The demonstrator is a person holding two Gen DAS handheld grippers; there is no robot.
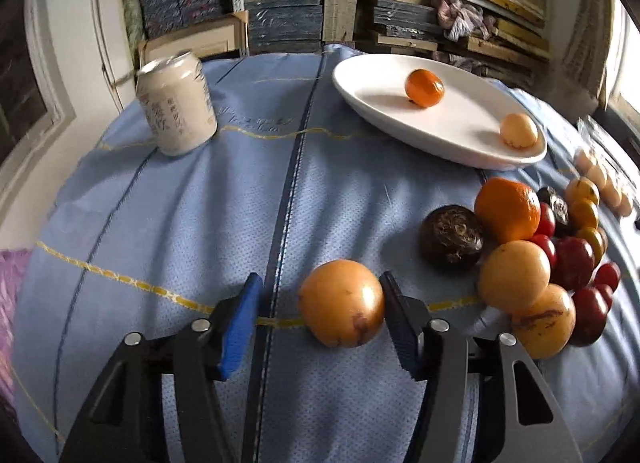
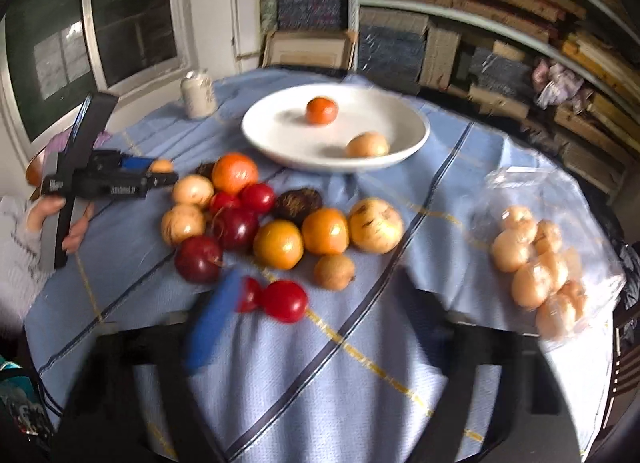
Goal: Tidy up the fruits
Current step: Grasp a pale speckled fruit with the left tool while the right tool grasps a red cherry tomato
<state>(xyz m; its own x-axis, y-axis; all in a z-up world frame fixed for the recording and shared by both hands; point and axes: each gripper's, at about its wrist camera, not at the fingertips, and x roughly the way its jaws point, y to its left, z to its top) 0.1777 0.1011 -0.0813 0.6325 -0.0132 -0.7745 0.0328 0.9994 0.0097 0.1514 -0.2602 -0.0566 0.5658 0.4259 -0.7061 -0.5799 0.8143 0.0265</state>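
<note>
1. Left gripper (image 1: 320, 315): jaws partly open around a yellow-orange fruit (image 1: 341, 303) on the blue cloth of the counter (image 1: 200, 223). One pad sits against the fruit's side nearest the pile; the other pad stands clear with cloth showing between. Not a grip yet.
2. Right gripper (image 2: 320, 311): badly blurred in its own view. One blue pad is beside a small red fruit (image 2: 285, 301); the opposite finger is only a dark smear, so I cannot tell how far the jaws are open or whether anything is pinched.
3. Task items: white plate (image 1: 384, 111) at the back of the counter already holds an orange fruit (image 1: 424, 87) and a pale one (image 1: 519, 131). The fruit pile (image 1: 532, 255) lies loose on the cloth between plate and grippers. A bag of pale fruit (image 2: 540, 263) sits apart at the side.
4. Risks, as judged:
   - One-sided contact on a round fruit: closing unevenly could squirt it sideways across the cloth.
   - It rests near the pile; a roll could scatter the neighbours toward the counter edge.
   - The plate looks shallow, so a fruit dropped in fast may roll out.
   - Drink can (image 1: 176, 103) stands upright, well apart; low risk.
</note>
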